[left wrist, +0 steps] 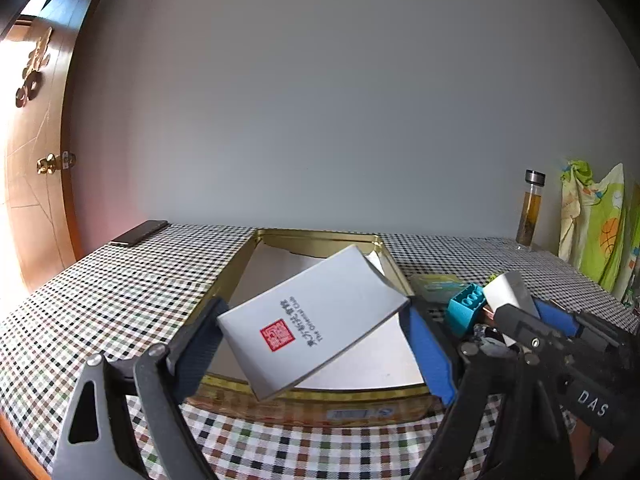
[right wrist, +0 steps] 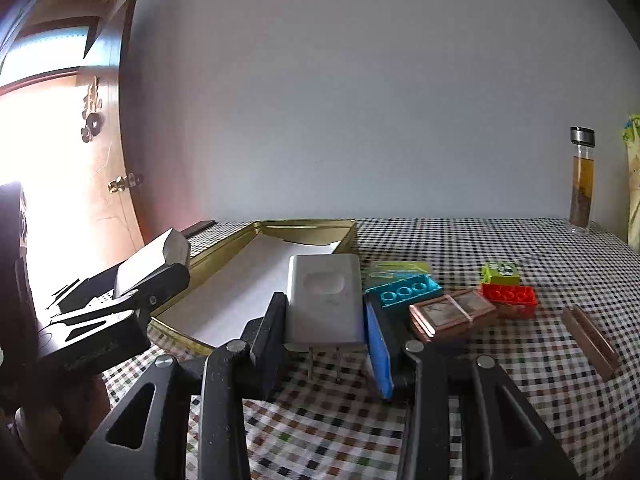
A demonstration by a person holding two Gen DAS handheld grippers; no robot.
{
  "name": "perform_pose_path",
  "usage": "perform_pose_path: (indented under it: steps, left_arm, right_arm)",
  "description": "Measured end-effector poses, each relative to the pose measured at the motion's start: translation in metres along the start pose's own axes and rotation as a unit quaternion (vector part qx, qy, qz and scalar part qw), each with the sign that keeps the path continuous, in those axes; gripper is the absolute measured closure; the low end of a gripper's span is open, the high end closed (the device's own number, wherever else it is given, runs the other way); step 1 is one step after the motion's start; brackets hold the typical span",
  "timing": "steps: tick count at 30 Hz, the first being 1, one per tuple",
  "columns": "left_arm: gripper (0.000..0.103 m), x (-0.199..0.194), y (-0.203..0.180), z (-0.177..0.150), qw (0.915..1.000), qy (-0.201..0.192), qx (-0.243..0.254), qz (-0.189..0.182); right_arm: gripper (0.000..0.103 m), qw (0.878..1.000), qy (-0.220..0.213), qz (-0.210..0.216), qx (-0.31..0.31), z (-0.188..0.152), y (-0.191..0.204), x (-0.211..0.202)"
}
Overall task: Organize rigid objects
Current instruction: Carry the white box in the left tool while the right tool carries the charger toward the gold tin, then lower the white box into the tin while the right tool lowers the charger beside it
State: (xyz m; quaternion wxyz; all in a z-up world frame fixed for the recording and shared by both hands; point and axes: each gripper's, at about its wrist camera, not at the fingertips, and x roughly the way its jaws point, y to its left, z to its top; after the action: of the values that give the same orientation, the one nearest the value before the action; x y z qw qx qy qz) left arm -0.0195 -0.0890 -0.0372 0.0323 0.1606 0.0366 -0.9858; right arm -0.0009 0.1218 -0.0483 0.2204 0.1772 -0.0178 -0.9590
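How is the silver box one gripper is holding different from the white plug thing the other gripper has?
The silver box is flat, with a red stamp and writing; the white charger is chunkier, plain, with two metal prongs. The box tilts above the gold tin; the charger stands upright beside it. Both are pale and each is clamped in a gripper: left gripper, right gripper.

The checkered surface (right wrist: 480, 240) carries a gold tin (right wrist: 224, 256), toy bricks (right wrist: 508, 298), a phone (left wrist: 140, 233) and a bottle (right wrist: 581, 184).
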Motion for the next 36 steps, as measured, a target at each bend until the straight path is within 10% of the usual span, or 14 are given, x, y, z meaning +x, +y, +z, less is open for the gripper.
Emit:
perform_pose_path:
  steps: [36]
  left_arm:
    - [0.015,0.006,0.036,0.003,0.9997,0.01,-0.016,0.015]
  right_arm:
    - [0.062,0.998,0.013,0.047,-0.036,-0.001,0.041,0.013]
